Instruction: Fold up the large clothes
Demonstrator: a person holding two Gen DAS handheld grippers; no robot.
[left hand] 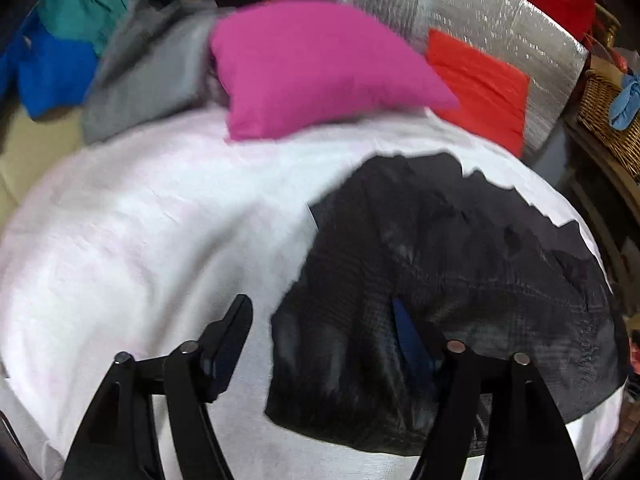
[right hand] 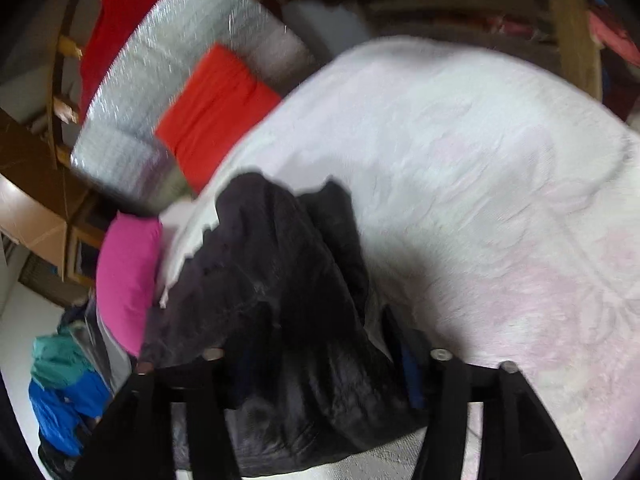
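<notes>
- Left wrist view: left gripper point(left hand: 324, 340) over bed point(left hand: 140, 240), jaws open and empty, straddling near edge of black garment point(left hand: 460, 280), probably to take a hem for folding.
- Right wrist view: right gripper point(right hand: 316, 352) jaws open around bunched garment point(right hand: 280, 300), pads apparently clear; pink pillow point(right hand: 124, 280) beside it.

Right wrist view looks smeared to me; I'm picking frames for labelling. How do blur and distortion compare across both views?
Right wrist view: strong motion blur, orange-red cushion and crumpled black garment smeared. Left wrist view: milder blur, pink square pillow edges soft. Both: fisheye bends the white bedsheet, corners dark.
</notes>
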